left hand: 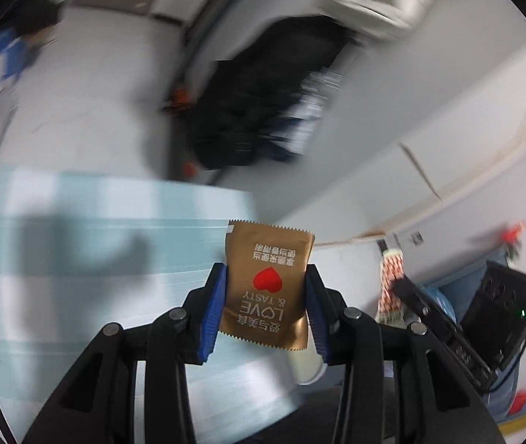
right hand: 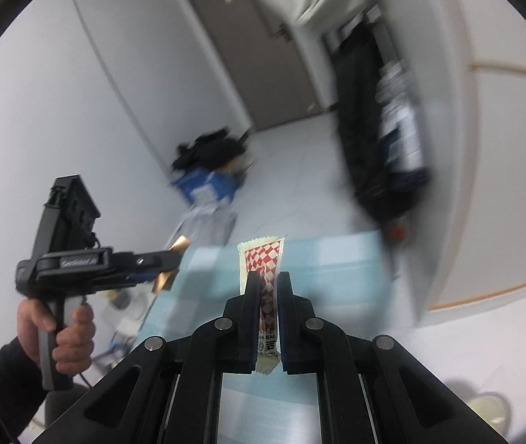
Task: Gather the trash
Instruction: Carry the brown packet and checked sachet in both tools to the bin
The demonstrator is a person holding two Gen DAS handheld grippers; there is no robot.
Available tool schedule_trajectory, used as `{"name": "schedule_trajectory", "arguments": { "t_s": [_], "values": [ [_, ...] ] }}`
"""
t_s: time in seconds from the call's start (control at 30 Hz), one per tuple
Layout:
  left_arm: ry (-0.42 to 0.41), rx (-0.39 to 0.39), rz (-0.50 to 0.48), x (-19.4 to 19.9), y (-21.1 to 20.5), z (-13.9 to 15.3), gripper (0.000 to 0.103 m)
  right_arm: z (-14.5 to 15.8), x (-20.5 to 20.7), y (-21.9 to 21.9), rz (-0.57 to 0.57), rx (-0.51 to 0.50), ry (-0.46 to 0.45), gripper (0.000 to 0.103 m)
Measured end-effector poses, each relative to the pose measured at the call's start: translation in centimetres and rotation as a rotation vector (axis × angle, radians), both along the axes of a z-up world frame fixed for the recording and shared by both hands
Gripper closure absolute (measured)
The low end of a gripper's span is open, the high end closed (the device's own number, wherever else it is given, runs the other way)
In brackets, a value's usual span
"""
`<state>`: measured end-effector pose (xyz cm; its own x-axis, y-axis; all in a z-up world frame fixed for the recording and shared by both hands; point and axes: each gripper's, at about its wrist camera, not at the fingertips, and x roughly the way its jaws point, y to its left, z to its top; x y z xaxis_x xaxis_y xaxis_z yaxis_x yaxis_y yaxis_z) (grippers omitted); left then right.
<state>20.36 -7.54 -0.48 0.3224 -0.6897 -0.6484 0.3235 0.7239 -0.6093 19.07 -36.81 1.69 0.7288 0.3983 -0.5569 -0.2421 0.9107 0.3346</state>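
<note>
Gripping a gold sachet (left hand: pixel 268 285) in my left claw (left hand: pixel 267 277), I have its blue pads (left hand: pixel 214 303) pressed against the packet's two side edges. It stands upright between them, upside down to my camera, with a red heart and the words "LOVE & TASTY" on its face. My right claw (right hand: pixel 267 285) is clenched on a red-and-white checkered sachet (right hand: pixel 265 270), which sticks up past the fingertips while its lower end hangs out below the pads.

Both packets are held in the air above a pale blue checkered worktop (left hand: pixel 78 244), touching nothing but the claws. From the right wrist I see my left hand (right hand: pixel 61 336) around the other tool's handle, with the gold sachet (right hand: pixel 174 262) showing at its tip, to the left of the checkered one. Beyond the worktop lie a white floor, a grey door (right hand: pixel 252 48) and a dark, blurred shape against the wall.
</note>
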Motion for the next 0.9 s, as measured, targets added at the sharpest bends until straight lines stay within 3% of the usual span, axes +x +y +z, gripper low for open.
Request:
{"name": "schedule_trajectory", "arguments": {
  "t_s": [0.2, 0.37, 0.47, 0.63, 0.9],
  "values": [
    [-0.101, 0.006, -0.168, -1.3, -10.0, 3.2, 0.067, 3.1, -3.6, -9.8, -0.209, 0.019, -0.049, 0.095],
    [-0.160, 0.042, -0.299, -3.2, -17.7, 3.5, 0.067, 2.3, -7.4, -16.5, -0.357, -0.017, -0.044, 0.095],
    [-0.153, 0.047, -0.386, -4.3, -22.0, 2.0, 0.067, 0.0, -9.3, -19.7, -0.423, -0.019, 0.008, 0.095],
    [-0.175, 0.145, -0.525, -5.9, -29.0, -2.1, 0.067, -5.2, -12.2, -24.4, -0.542, -0.001, 0.113, 0.095],
    [-0.021, 0.249, -0.682, -6.6, -34.6, -11.0, 0.067, -13.3, -14.2, -27.3, -0.622, 0.062, 0.241, 0.095]
  ]
}}
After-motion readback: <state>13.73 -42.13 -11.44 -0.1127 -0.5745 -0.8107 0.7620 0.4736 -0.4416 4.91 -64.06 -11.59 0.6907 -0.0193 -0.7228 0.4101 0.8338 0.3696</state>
